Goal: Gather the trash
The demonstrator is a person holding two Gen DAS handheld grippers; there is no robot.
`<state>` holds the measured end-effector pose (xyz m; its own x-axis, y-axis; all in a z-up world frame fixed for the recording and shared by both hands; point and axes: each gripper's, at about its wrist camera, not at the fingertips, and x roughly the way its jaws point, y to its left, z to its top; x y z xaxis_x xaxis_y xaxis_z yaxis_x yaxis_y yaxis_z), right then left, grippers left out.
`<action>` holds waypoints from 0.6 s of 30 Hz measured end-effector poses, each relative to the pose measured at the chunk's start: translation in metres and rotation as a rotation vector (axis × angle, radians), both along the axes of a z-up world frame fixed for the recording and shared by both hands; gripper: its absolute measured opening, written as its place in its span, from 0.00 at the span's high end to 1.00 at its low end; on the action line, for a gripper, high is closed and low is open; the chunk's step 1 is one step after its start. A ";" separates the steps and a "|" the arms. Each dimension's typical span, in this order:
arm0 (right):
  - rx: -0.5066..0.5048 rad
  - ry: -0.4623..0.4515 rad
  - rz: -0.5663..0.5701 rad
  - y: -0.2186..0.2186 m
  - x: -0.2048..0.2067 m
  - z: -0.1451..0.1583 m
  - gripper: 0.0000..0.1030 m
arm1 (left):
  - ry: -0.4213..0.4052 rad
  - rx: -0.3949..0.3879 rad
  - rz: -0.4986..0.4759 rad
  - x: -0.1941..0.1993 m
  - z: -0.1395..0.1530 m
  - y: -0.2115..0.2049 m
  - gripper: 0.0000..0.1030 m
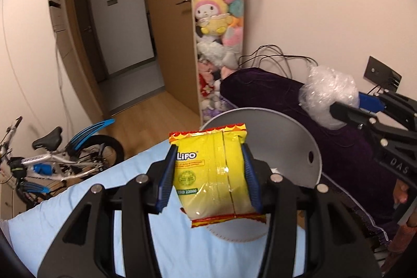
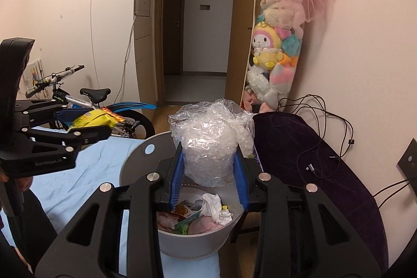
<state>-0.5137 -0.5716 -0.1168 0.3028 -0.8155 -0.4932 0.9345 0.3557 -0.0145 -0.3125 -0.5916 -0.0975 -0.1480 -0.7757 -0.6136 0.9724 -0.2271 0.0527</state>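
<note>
Trash is held in both grippers: one yellow snack packet (image 1: 212,173) with red zigzag ends, printed "LIPO", and one crumpled wad of clear bubble wrap (image 2: 211,145). The left gripper (image 1: 209,173) has its two blue-padded fingers (image 1: 166,173) clamped on the packet's side edges, with the packet upright between them above the light blue bedsheet (image 1: 86,202). The right gripper (image 2: 208,173) has its two fingers (image 2: 176,179) clamped on the lower sides of the bubble wrap, which bulges out above the pads.

One grey round bin (image 2: 192,244) stands directly below the bubble wrap, its lid (image 2: 138,155) tipped up behind it. Inside lie crumpled white tissue (image 2: 216,207), pink scraps and coloured wrappers, too jumbled to count. In the left wrist view the same lid rises just behind the packet.

Each camera catches the other gripper: the right one appears at the right edge of the left view, holding the wrap; the left one at the left edge of the right view, with the packet seen edge-on.

Around them are one bicycle (image 2: 86,100) with blue mudguards, one open doorway (image 2: 195,25), one tall hanging net of plush toys (image 2: 278,43), one dark purple velvet cover (image 2: 299,155) with black cables (image 2: 323,127) lying across it, and one wall socket plate (image 1: 383,72).
</note>
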 end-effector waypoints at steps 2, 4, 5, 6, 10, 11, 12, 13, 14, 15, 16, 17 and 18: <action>0.006 -0.014 -0.006 -0.005 -0.003 -0.003 0.67 | 0.030 0.009 -0.041 -0.006 -0.004 -0.008 0.43; 0.010 -0.030 -0.014 -0.008 -0.005 -0.005 0.62 | 0.048 0.006 -0.046 -0.007 -0.007 -0.013 0.25; 0.012 -0.032 -0.015 -0.009 -0.006 -0.006 0.61 | 0.049 0.001 -0.043 -0.009 -0.009 -0.016 0.24; 0.014 -0.033 -0.017 -0.010 -0.006 -0.006 0.60 | 0.044 0.005 -0.044 -0.011 -0.012 -0.019 0.24; 0.031 -0.043 -0.008 -0.016 -0.002 -0.007 0.45 | 0.026 0.025 -0.031 -0.010 -0.020 -0.022 0.24; 0.029 -0.044 -0.004 -0.014 0.000 -0.007 0.43 | 0.018 0.028 -0.026 -0.008 -0.022 -0.020 0.24; 0.026 -0.041 -0.002 -0.014 0.002 -0.007 0.43 | 0.011 0.027 -0.020 -0.005 -0.023 -0.019 0.24; 0.024 -0.034 0.001 -0.013 0.004 -0.006 0.43 | 0.003 0.026 -0.011 -0.002 -0.025 -0.016 0.24; 0.022 -0.032 0.005 -0.013 0.006 -0.006 0.43 | 0.000 0.028 -0.007 0.002 -0.026 -0.015 0.24; 0.021 -0.032 0.009 -0.013 0.009 -0.005 0.43 | -0.001 0.030 0.002 0.006 -0.027 -0.012 0.24; 0.022 -0.032 0.016 -0.012 0.011 -0.004 0.43 | 0.000 0.032 0.008 0.010 -0.028 -0.010 0.24; 0.022 -0.030 0.026 -0.011 0.015 -0.004 0.43 | 0.004 0.035 0.015 0.013 -0.028 -0.008 0.24; 0.022 -0.027 0.035 -0.010 0.019 -0.003 0.43 | 0.006 0.037 0.024 0.018 -0.029 -0.004 0.24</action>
